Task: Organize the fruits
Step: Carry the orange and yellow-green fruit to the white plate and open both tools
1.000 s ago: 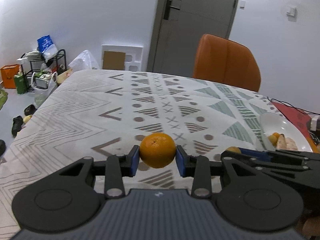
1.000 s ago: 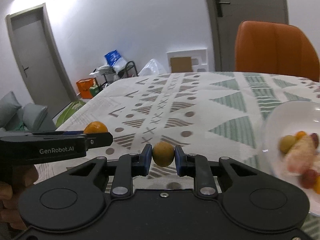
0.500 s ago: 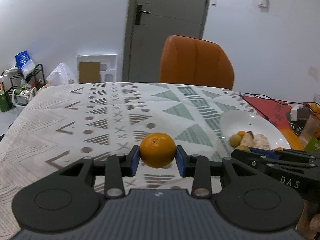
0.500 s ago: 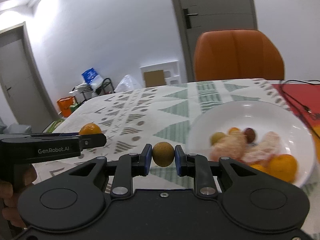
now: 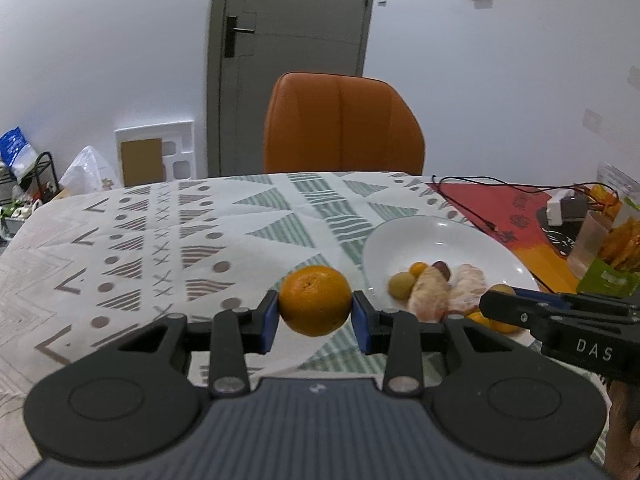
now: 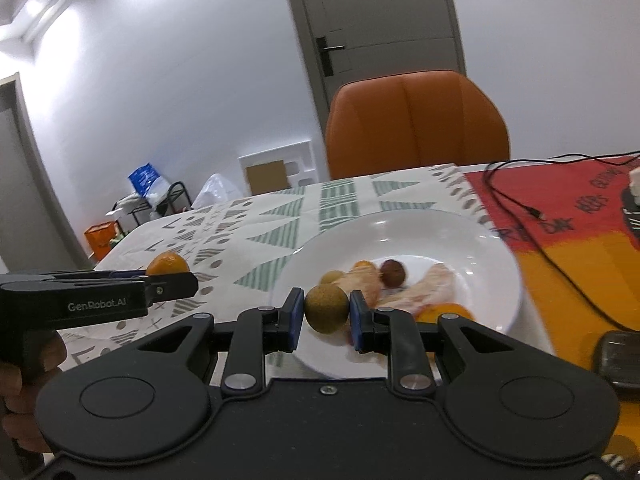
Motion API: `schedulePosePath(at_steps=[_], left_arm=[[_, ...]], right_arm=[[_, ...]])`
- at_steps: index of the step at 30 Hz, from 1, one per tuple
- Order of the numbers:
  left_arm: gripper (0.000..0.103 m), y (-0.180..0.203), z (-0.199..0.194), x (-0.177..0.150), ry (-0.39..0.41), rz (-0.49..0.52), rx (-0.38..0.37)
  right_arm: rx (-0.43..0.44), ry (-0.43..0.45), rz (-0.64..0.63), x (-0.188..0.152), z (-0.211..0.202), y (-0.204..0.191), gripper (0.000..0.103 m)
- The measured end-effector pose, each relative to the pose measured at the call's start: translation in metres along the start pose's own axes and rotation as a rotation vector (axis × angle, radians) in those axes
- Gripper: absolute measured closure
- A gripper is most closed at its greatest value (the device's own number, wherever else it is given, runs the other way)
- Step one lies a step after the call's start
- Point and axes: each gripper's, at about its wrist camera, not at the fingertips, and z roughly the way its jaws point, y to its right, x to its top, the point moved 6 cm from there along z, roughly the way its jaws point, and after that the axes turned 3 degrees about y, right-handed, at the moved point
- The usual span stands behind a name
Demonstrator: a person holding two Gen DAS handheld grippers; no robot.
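Two grippers, each with a fruit clamped in its jaws, by the white plate.

The left gripper (image 5: 315, 316) has its jaws closed on an orange (image 5: 315, 300), pinched between the blue pads (image 5: 269, 320) and held above the patterned tabletop (image 5: 160, 240), just left of the white plate (image 5: 432, 236). The right gripper (image 6: 326, 316) has its jaws closed on a small brownish-green round fruit (image 6: 327, 308), held over the near rim of the plate. On the plate lie peeled citrus pieces (image 6: 416, 290), a dark red-brown fruit (image 6: 393, 273), a green-brown fruit (image 5: 402, 285) and small orange ones (image 5: 418, 269). Behind the plate stands an orange chair (image 5: 342, 124); to the plate's right a red-and-orange mat (image 6: 576, 216) carries a black cable (image 6: 516, 204).
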Motion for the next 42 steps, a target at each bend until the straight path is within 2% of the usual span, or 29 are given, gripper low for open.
schedulePosePath(at_steps=[17,31,35,42], left_arm=[[0.066,0.037,0.022,0.008,-0.013,0.054,-0.024],[0.066,0.062,0.043,0.011,-0.031,0.09,-0.039],[0.066,0.065,0.048,0.011,-0.034,0.094,-0.039],[0.066,0.064,0.057,0.009,-0.045,0.079,-0.033]], right_arm=[[-0.106,0.036,0.069,0.004,-0.016,0.061,0.08],[-0.12,0.051,0.098,0.009,-0.01,0.086,0.08],[-0.116,0.07,0.091,0.01,-0.011,0.087,0.067],[-0.105,0.056,0.118,0.001,-0.019,0.089,0.067]])
